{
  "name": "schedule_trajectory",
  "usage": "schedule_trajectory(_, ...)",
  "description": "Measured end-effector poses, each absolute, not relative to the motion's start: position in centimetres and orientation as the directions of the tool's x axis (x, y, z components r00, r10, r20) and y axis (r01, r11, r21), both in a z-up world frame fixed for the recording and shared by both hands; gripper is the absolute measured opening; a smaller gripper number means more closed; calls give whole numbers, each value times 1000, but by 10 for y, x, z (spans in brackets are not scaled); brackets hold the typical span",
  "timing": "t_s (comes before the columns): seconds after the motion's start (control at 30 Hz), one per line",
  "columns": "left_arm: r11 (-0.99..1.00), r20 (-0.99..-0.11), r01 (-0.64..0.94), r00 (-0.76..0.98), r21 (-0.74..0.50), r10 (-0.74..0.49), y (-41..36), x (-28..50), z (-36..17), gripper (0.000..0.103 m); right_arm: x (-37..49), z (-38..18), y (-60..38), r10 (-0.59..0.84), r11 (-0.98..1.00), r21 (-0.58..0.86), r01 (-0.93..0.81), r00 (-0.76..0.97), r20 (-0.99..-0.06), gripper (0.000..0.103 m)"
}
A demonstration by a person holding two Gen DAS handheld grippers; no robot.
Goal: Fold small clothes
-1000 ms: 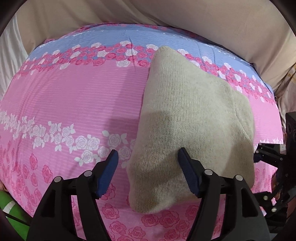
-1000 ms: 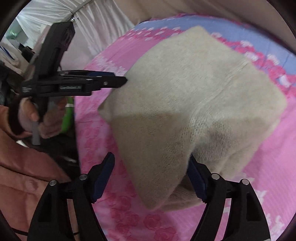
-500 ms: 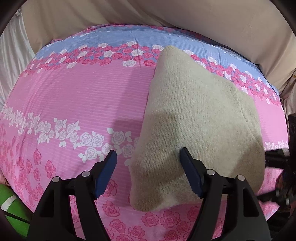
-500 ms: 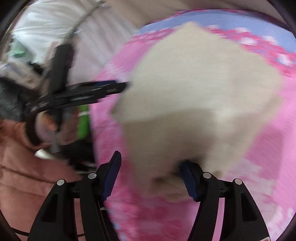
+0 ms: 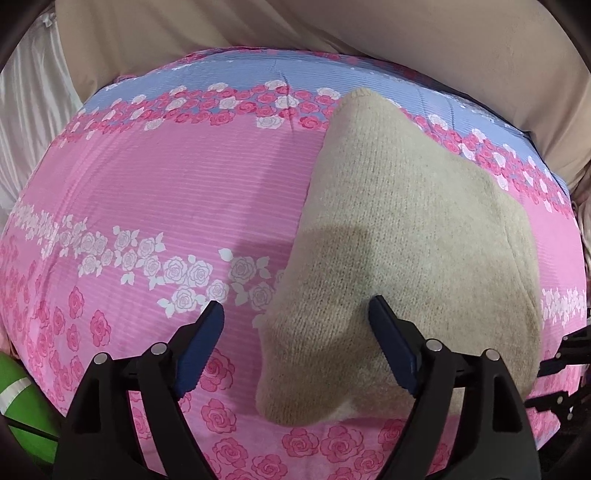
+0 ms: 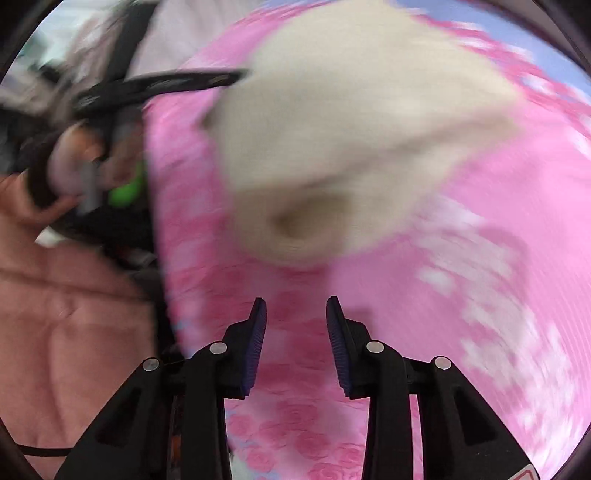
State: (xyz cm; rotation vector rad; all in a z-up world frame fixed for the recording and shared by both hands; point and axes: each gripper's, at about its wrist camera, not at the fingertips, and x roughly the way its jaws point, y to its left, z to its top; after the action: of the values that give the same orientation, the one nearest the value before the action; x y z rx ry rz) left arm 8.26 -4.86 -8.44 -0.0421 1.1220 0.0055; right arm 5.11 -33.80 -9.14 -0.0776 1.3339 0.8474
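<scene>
A folded beige knit garment (image 5: 406,229) lies on the pink rose-print sheet (image 5: 166,192). My left gripper (image 5: 295,314) is open, hovering over the garment's near left corner with nothing between its pads. In the blurred right wrist view the garment (image 6: 351,129) lies ahead, apart from my right gripper (image 6: 295,306). That gripper's jaws stand partly open with a narrow gap and hold nothing. The left gripper (image 6: 177,81) shows there at the garment's left edge.
Beige cloth (image 5: 332,33) backs the bed's far edge. A green object (image 5: 22,398) sits off the bed's near left corner. The person's pink sleeve (image 6: 66,314) fills the right wrist view's left side. The right gripper's frame (image 5: 569,354) shows at the right edge.
My right gripper pulled back from the garment's near corner and its jaws narrowed. The left gripper drew back and up slightly, staying open. The garment stayed put.
</scene>
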Motion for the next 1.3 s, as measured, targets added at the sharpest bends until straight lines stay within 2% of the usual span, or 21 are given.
schedule_trajectory(0.03,999,-900,-26,435,-35,-20,-48,83,-84,79,48,-82,-346,532,736,422,-530,68,-844,36)
schedule_trajectory(0.17,999,-893,-12,450,-30,-22,-48,82,-84,79,26,-31,-346,586,810,479,-338,424,-691,36)
schedule_trajectory(0.23,1000,-889,-2,458,-19,-16,-50,82,-84,79,10,-17,-323,592,803,511,-307,518,-617,30)
schedule_trajectory(0.27,1000,-886,6,464,-9,-11,-52,82,-83,79,5,-15,-310,571,816,495,-297,545,-614,28)
schedule_trajectory(0.33,1000,-876,24,482,13,0,-55,80,-80,79,3,-25,-272,453,891,358,-278,566,-689,11)
schedule_trajectory(0.4,998,-861,49,508,34,5,-57,77,-76,78,14,-60,-253,309,951,238,-198,544,-780,0)
schedule_trajectory(0.47,997,-858,74,514,38,-6,-57,76,-74,79,32,-98,-278,185,980,196,-33,509,-840,0)
schedule_trajectory(0.53,995,-862,96,505,23,-29,-55,77,-74,80,37,-95,-287,214,961,273,47,499,-840,0)
schedule_trajectory(0.67,992,-854,108,520,66,0,-54,75,-75,79,36,-57,-263,156,983,182,-8,557,-816,0)
schedule_trajectory(0.77,993,-859,104,511,49,-11,-52,77,-80,80,53,-97,-265,119,987,156,42,457,-881,0)
schedule_trajectory(0.87,993,-856,105,516,44,-17,-53,75,-72,78,52,-65,-263,122,977,194,89,512,-850,0)
schedule_trajectory(0.97,993,-849,111,528,41,-24,-54,72,-67,78,51,-35,-248,100,985,161,55,577,-810,1)
schedule_trajectory(1.13,995,-853,97,522,36,-20,-53,67,-65,78,74,-92,-246,66,993,105,62,454,-888,0)
schedule_trajectory(1.3,994,-850,94,527,48,-9,-52,62,-61,78,46,-51,-241,100,988,147,43,549,-830,2)
